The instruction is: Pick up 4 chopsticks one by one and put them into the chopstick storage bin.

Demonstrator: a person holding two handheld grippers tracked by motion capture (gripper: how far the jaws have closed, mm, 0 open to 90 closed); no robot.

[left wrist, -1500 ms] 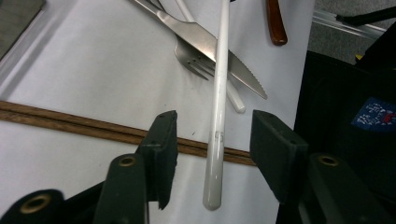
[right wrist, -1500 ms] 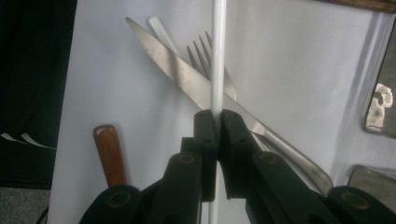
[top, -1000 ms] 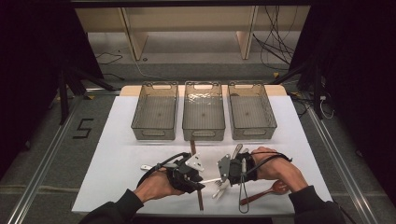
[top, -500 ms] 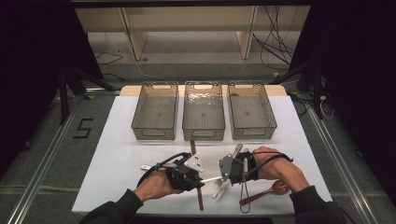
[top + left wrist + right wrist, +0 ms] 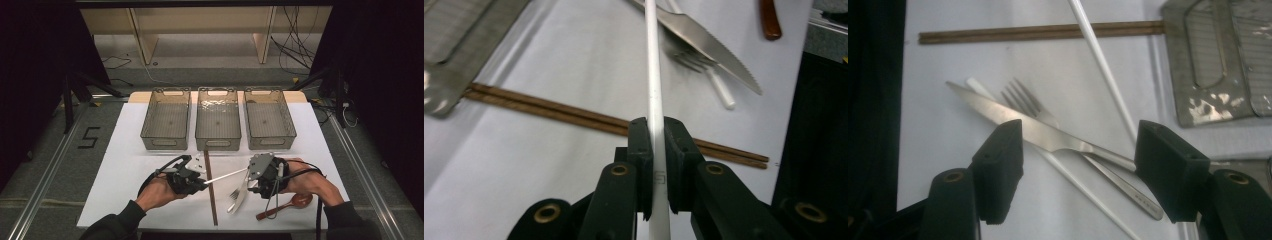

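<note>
My left gripper (image 5: pixel 204 181) (image 5: pixel 656 135) is shut on a white chopstick (image 5: pixel 225 176) (image 5: pixel 655 75) (image 5: pixel 1103 65), which slants over the table toward my right gripper (image 5: pixel 249 179) (image 5: pixel 1078 145). The right jaws have just been opening and stand wide apart. The chopstick's far end lies just inside one of them, and the pads are not pressing on it. Under that gripper lie a knife (image 5: pixel 1023 125) (image 5: pixel 709 45), a fork (image 5: pixel 1023 97) (image 5: pixel 234 192) and a second white chopstick (image 5: pixel 1073 180). A pair of brown chopsticks (image 5: pixel 211 192) (image 5: pixel 574 112) rests on the white tabletop (image 5: pixel 125 170).
Three clear bins (image 5: pixel 166 120) (image 5: pixel 217 120) (image 5: pixel 269 119) stand in a row at the back of the table. A wooden spoon (image 5: pixel 287 205) lies at the front right, beside my right forearm. Black cables trail from both grippers.
The two hands have drawn apart. The right jaws have opened off the white chopstick, which stays in the left gripper and now spans the gap between the grippers.
</note>
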